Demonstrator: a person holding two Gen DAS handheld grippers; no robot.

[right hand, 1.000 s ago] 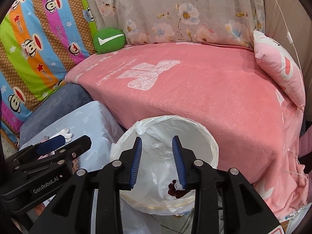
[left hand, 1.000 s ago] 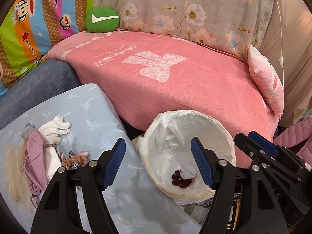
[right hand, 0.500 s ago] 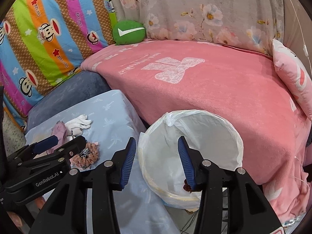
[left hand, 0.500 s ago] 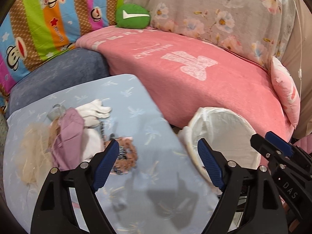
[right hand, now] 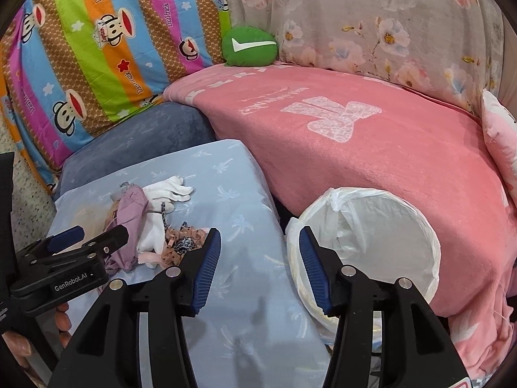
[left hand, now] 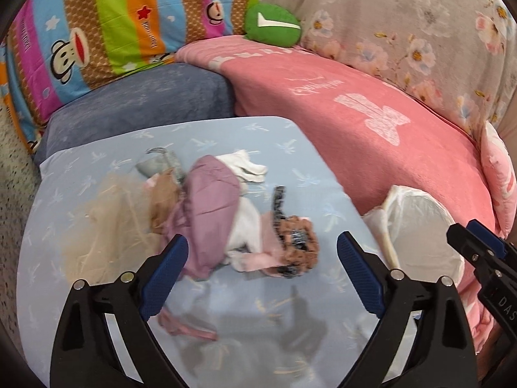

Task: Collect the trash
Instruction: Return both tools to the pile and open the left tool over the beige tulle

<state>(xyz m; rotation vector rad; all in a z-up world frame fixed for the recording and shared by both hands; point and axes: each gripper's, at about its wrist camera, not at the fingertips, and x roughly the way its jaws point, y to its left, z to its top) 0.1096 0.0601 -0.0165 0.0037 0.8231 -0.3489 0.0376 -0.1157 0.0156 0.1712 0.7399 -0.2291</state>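
Observation:
A pile of small items lies on the light blue cushion [left hand: 290, 148]: a mauve cloth [left hand: 210, 203], a white glove [left hand: 248, 168], a brown scrunchie [left hand: 299, 239] and pale straw-like hair [left hand: 106, 213]. My left gripper [left hand: 258, 271] is open and empty, just in front of the pile. The pile also shows in the right wrist view [right hand: 152, 226]. A white-lined trash bin [right hand: 371, 236] stands right of the cushion. My right gripper [right hand: 258, 265] is open and empty, between cushion and bin. The bin shows in the left wrist view [left hand: 420, 226] too.
A pink blanket [right hand: 355, 148] covers the sofa behind the bin. A green round cushion [right hand: 248, 45], a striped monkey-print pillow [right hand: 97, 48] and a floral backrest [right hand: 387, 32] sit at the back. A dark blue cushion [left hand: 139, 103] lies behind the light blue one.
Both grippers have swung left, away from above the bin toward the cushion. The pile now sits centred before my left gripper. My right gripper's jaws have opened wider.

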